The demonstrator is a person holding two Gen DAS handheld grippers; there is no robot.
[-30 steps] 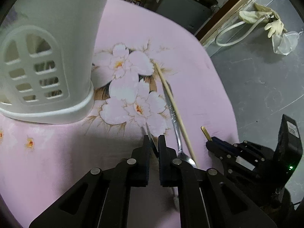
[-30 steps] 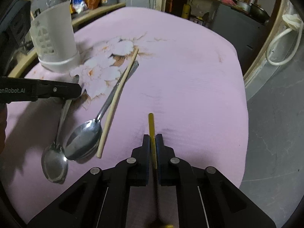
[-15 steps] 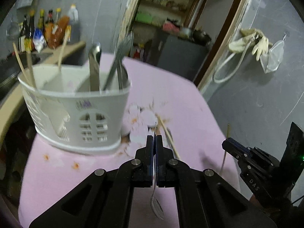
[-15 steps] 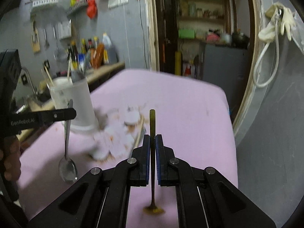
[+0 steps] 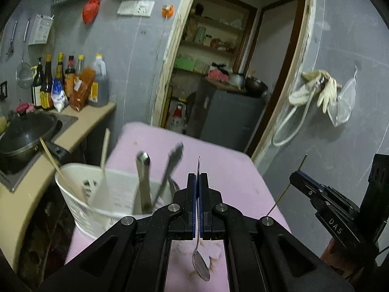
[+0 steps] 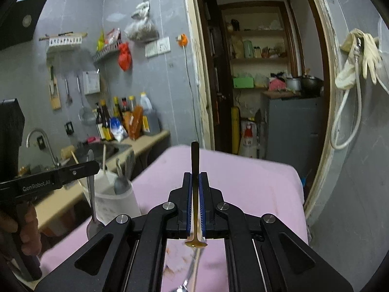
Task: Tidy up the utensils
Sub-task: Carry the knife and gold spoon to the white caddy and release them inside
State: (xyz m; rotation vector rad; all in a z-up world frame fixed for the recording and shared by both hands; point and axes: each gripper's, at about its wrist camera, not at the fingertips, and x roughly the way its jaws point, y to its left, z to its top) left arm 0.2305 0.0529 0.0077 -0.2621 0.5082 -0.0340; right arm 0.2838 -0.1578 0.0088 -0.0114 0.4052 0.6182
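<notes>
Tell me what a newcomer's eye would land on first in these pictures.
Both grippers are raised above the pink tablecloth, each shut on a utensil: the left gripper pinches a silver spoon hanging bowl-down, the right gripper a gold-coloured spoon with its handle pointing up. At the table's left edge stands the white utensil holder, already holding chopsticks and metal cutlery.

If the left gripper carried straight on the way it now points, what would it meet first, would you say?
Probably the far part of the pink tablecloth, just right of the white utensil holder. The left gripper aims slightly downward past the holder; depth is uncertain.
</notes>
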